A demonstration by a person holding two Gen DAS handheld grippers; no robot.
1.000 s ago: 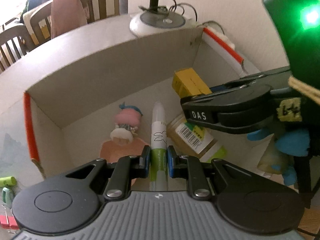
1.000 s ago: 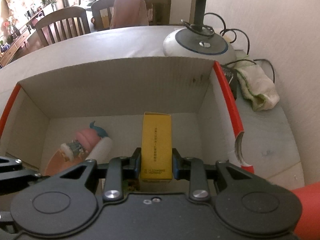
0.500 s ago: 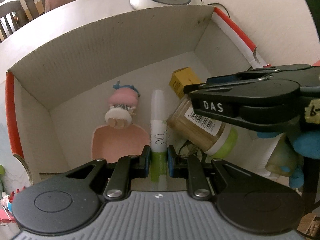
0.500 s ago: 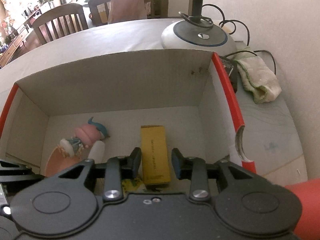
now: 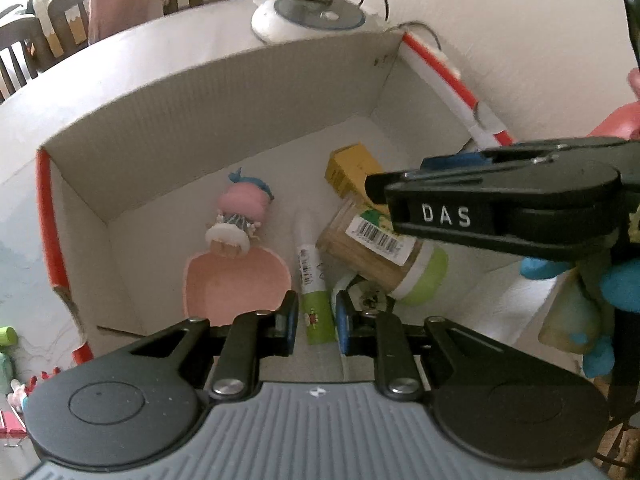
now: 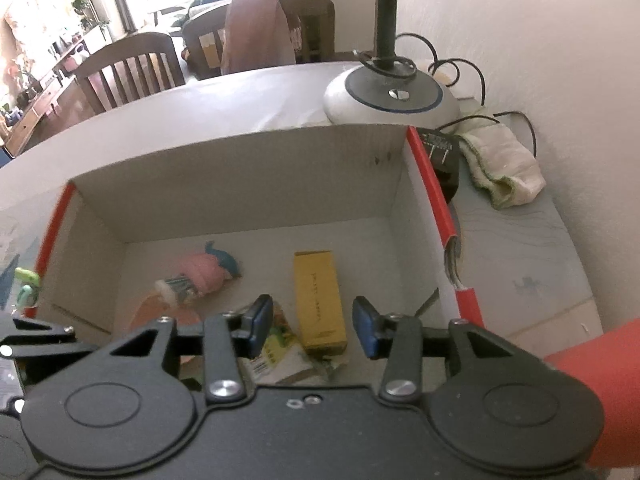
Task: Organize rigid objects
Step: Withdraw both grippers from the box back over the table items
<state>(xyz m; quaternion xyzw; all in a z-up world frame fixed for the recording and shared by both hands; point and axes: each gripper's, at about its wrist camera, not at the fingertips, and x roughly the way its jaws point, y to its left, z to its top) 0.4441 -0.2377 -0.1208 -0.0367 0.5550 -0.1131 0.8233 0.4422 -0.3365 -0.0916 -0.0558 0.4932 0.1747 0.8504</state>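
Pale grey surface (image 6: 248,96) carries an open white corrugated cardboard box with red-edged side flaps (image 6: 240,184); both my grippers point down into it.

Behind the box: round white lamp base with a black pole (image 6: 390,100). To its right, a crumpled white cloth with green trim (image 6: 500,168) lies against the wall.

Box contents, largest first. A cylindrical jar of wooden sticks with a lime-green lid (image 5: 384,256) lies on its side, tilted, near the middle of the floor. A flat pink heart-shaped tray (image 5: 234,284) lies left of it, with a small pink-haired doll figure (image 5: 240,216) touching its far edge. A yellow rectangular carton (image 6: 320,300) lies flat on the floor, right of centre. A slim white pen with a green barrel (image 5: 312,280) lies between the tray and the jar.

My left gripper (image 5: 314,318) stands narrow; the pen's green end sits between its blue pads (image 5: 290,316) with thin gaps either side, no firm contact visible.

My right gripper (image 6: 312,328) is opening, jaws well apart; the carton lies below and between them, touched by neither pad.
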